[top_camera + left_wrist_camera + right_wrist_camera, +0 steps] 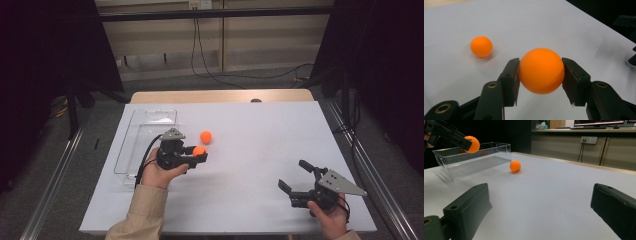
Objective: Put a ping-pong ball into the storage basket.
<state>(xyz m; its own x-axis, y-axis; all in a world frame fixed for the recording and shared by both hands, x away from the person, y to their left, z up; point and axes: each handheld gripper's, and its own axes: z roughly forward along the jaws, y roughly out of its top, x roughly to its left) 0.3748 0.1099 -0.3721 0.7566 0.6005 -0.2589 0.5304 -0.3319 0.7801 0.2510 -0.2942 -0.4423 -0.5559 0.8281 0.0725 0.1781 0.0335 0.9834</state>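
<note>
Nearest to my lens in the left gripper view is the held orange ball, pinched on both sides between the black jaws of my left gripper, so that gripper is clenched on it. From the high view I read the same: the left gripper has the ball at its tips, lifted clear of the white table sheet, just beside the clear plastic bin on the bin's right side.

I take the bin as my landmark. It lies lengthwise toward the left edge of the sheet. A second orange ball rests on the sheet to the right of the bin, near it but not touching, and a little farther from me than the held ball. In the right gripper view that loose ball sits just off the bin's near corner, while the held ball hangs above the bin's rim level.

My right gripper is well apart from the bin, toward the near right corner of the sheet. Its jaws stand wide apart with nothing between them, so it is released.
</note>
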